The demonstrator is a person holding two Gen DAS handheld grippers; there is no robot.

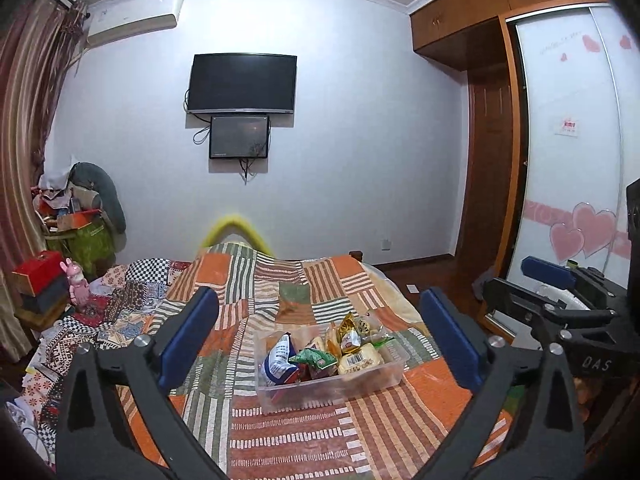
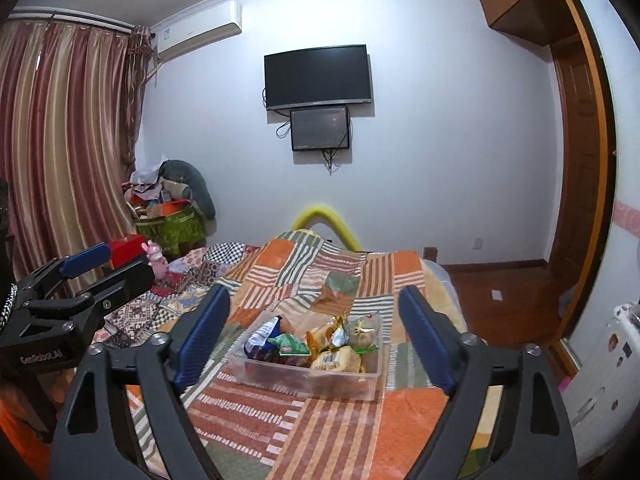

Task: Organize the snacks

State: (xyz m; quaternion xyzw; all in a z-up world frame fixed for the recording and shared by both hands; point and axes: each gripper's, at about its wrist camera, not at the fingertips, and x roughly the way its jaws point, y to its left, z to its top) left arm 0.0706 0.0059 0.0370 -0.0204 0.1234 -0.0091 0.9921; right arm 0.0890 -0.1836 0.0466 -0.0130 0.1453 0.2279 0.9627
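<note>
Patchwork bedspread [image 1: 280, 280] carries the clear bin [image 1: 384, 384] of snacks [image 1: 316, 358], straight ahead of both grippers; left gripper [image 1: 316, 344] and right gripper [image 2: 316, 340] hover spread wide, empty, about equally near

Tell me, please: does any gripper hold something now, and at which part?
Nothing is held. The left gripper and the right gripper are both open and empty, apart from the snacks, which lie in the clear box on the bed.
</note>
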